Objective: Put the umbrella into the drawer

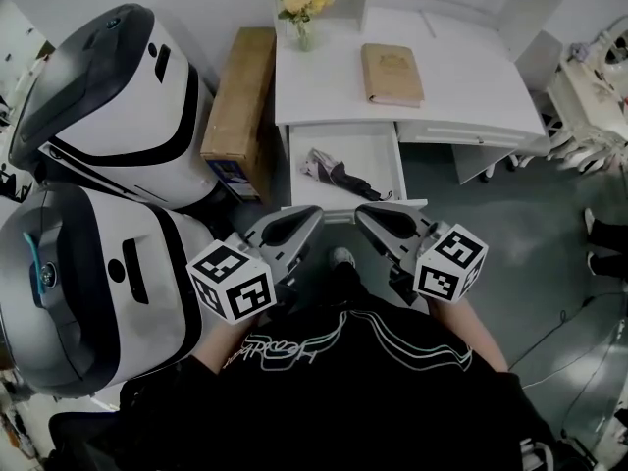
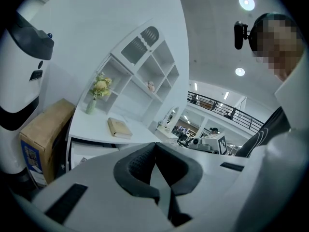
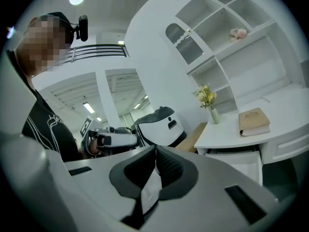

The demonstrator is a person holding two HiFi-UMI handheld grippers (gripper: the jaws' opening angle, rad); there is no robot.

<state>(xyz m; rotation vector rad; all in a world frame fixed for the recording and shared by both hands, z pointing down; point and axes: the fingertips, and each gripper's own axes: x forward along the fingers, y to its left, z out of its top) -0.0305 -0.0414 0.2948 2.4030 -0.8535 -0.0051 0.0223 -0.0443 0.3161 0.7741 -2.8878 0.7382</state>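
Observation:
A dark folded umbrella [image 1: 334, 173] lies inside the open drawer [image 1: 397, 165] of the white desk [image 1: 471, 96]. Both grippers are held close to the person's chest, in front of the drawer and apart from it. My left gripper [image 1: 310, 215] [image 2: 155, 144] is shut, its pads meeting with nothing between them. My right gripper [image 1: 364, 212] [image 3: 155, 149] is shut and empty as well. In the right gripper view the open drawer [image 3: 244, 159] shows at the right, below the desk top; the umbrella is hidden there.
On the desk lie a tan book [image 1: 392, 74] and a vase of flowers [image 1: 301, 3]. A cardboard box [image 1: 238, 106] leans at the desk's left side. Two large white and black machines [image 1: 118, 106] [image 1: 88, 292] stand at the left. White furniture [image 1: 589, 96] fills the right.

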